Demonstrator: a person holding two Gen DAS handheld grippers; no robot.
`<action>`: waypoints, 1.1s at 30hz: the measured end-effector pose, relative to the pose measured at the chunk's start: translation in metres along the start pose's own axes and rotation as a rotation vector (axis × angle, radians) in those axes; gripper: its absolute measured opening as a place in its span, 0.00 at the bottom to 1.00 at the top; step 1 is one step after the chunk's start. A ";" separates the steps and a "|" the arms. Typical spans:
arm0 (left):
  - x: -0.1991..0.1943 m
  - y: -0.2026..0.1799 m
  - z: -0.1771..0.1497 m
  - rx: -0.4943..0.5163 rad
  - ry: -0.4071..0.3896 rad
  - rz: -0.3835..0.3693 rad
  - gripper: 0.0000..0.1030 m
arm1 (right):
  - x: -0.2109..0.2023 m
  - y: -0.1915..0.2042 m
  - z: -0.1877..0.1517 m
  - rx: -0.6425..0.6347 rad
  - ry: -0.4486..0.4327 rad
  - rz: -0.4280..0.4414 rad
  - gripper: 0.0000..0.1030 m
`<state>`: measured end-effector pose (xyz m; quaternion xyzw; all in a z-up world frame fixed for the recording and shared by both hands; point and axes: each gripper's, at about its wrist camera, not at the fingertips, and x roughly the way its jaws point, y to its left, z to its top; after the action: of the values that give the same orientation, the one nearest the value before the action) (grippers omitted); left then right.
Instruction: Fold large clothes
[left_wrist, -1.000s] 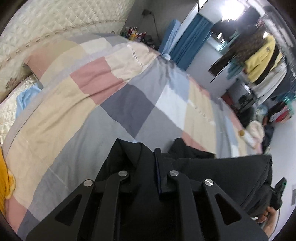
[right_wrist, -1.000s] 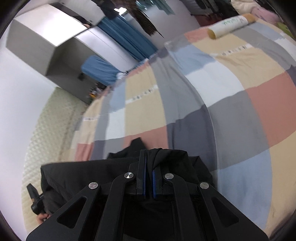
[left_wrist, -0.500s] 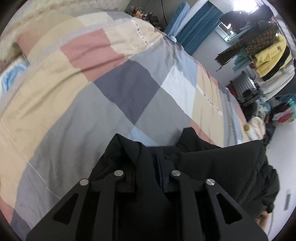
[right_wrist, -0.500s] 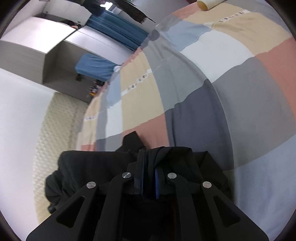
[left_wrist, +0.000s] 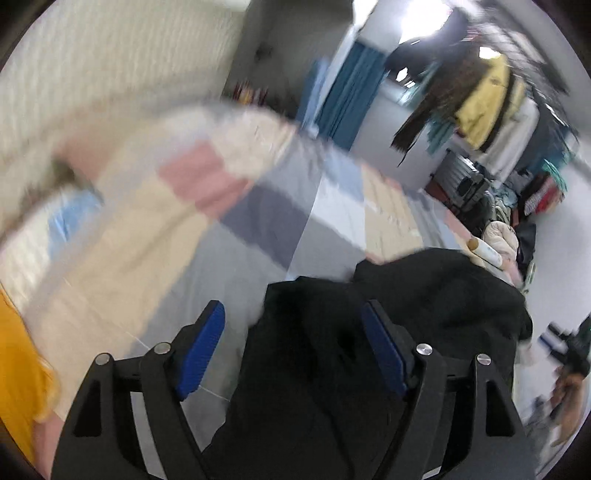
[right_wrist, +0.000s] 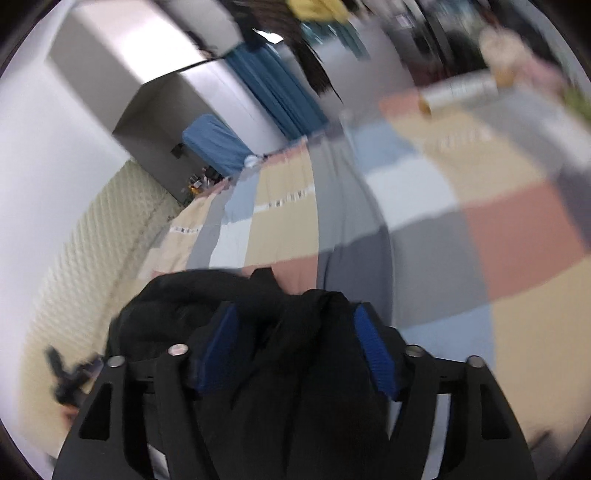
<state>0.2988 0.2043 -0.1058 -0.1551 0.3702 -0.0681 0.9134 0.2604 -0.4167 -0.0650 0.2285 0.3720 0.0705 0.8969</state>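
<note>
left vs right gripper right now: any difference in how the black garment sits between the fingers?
The left gripper has cloth only against its right finger; its left pad stands over the quilt. In the right gripper, the black garment fills the whole gap. Both are open, neither clamping.

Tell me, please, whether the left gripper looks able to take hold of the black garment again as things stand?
Probably yes: the left gripper is open, and the black garment lies bunched between its blue pads on the patchwork quilt, with nothing in between.
</note>
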 end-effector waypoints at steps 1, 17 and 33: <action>-0.012 -0.013 -0.006 0.040 -0.035 -0.028 0.75 | -0.004 0.011 -0.003 -0.035 -0.013 -0.010 0.72; 0.101 -0.148 -0.037 0.327 0.037 0.015 0.76 | 0.130 0.131 -0.093 -0.372 0.020 -0.156 0.87; 0.178 -0.129 -0.018 0.256 0.079 0.079 0.76 | 0.217 0.125 -0.056 -0.376 0.012 -0.225 1.00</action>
<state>0.4131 0.0362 -0.1918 -0.0200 0.3998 -0.0846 0.9125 0.3811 -0.2218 -0.1799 0.0140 0.3808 0.0392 0.9237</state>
